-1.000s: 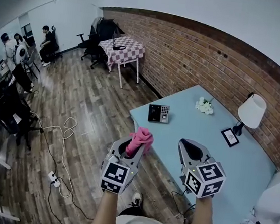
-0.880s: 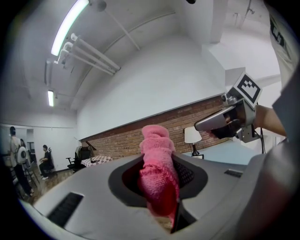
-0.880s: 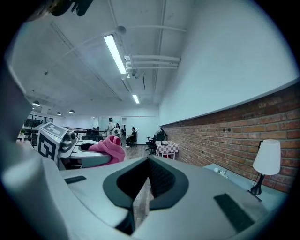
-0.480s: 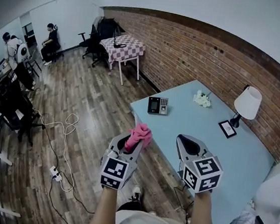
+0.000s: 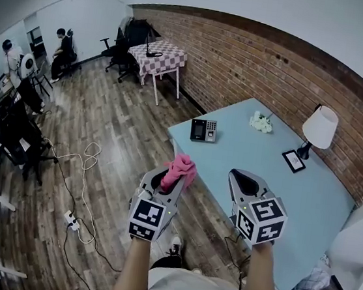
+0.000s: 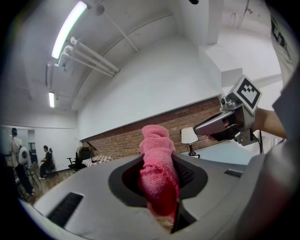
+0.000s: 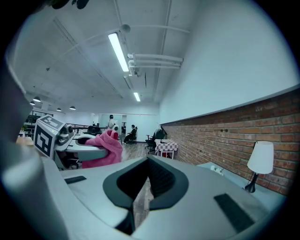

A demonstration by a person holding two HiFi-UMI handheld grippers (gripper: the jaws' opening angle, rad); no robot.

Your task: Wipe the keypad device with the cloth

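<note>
Bright, even light all round, coming off the ceiling tubes [image 6: 69, 29], and they burn out to pure white in the left gripper view. Same glare off the strip light [image 7: 119, 51] in the right gripper view. Head view's crisp mid-frame, brick wall [image 5: 258, 58] bowing towards the edges. Both gripper views are fisheye, black at the corners. Low down, the cloth [image 6: 157, 173] goes soft against the lens. Shadows faint.

Head view: the worktop [image 5: 275, 185] and the keypad device [image 5: 203, 130] now sit slightly higher in frame, a little further from the left tool [image 5: 166, 182] and the right tool [image 5: 245, 180]. Both tools shift slightly up and left.
</note>
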